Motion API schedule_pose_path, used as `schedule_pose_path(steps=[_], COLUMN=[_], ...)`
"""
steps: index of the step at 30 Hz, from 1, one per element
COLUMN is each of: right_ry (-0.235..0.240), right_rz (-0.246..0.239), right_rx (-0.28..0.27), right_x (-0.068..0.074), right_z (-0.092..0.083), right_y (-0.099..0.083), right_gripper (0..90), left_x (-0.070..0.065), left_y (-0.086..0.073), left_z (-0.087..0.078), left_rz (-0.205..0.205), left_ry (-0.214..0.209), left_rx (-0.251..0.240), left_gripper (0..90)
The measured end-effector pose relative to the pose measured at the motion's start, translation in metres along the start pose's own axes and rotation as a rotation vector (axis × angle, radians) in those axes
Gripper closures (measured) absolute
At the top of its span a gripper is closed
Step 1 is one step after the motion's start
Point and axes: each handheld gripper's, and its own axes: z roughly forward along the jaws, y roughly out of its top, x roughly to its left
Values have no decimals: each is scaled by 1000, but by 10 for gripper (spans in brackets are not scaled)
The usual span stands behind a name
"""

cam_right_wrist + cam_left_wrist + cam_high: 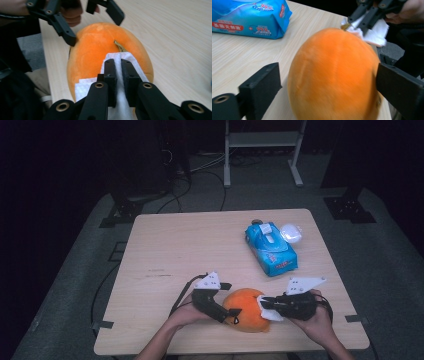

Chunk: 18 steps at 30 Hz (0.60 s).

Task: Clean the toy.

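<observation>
— Where is the fruit relative to your jaws?

— The orange plush fruit [246, 310] lies at the near edge of the table [165, 250], between my two hands. My left gripper [234, 315] straddles its left end with the jaws wide apart. In the left gripper view the fruit [334, 75] bulges between my two black jaws: the right one sits at its flank, though I cannot tell if it touches, and the left one stands clear with bare wood showing in the gap.

— And your right one?

— My right gripper [266, 309] comes in from the right with its jaws pinched narrow on a white wipe [119, 75]. The wipe lies pressed on top of the fruit [95, 47], just beside its small brown stem [120, 46]. In that view my left gripper's jaws hang open over the fruit's other end.

— Anything farther out?

— Towards the far right of the table lies a blue wet-wipe pack [270, 249], with a white round lid [291, 233] just beside it, both well apart from the fruit.
</observation>
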Motion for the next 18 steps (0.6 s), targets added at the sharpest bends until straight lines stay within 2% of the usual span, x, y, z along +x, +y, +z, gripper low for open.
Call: schedule_pose_path(steps=[2,3,6,8,10,12,13,15,16,17,18], right_ry=[2,1,-18,-37,-66,-75,-74,-71,-82,-95,-89], right_rz=[-3,1,5,15,6,12,20,41,43,40,46], right_rx=[-1,-1,-8,-27,-49,-78,-97,-108,-93,-76,-51], right_x=[0,0,-3,-6,-10,-15,-18,-26,-29,-30,-33], right_z=[0,0,0,-4,-8,-9,-9,-6,-2,3,9], right_y=[1,1,4,8,13,20,23,25,24,23,19], right_gripper=[827,827,828,827,826,827,828,828,828,827,827], left_x=[-2,-4,-5,-6,-9,-8,-7,-3,-1,2,3], left_y=[-4,-6,-2,3,9,12,11,5,2,-4,-6], left_z=[8,11,7,2,-2,-5,-5,-4,-2,-4,-7], left_rz=[-14,0,23,46,114,147,143,130,117,87,79], left_ry=[-35,-25,6,59,139,182,185,177,167,134,119], left_rx=[19,23,15,-40,-97,-136,-138,-87,-54,-52,-50], left_gripper=[66,95,294,356,380,380,372,351,322,288,280])
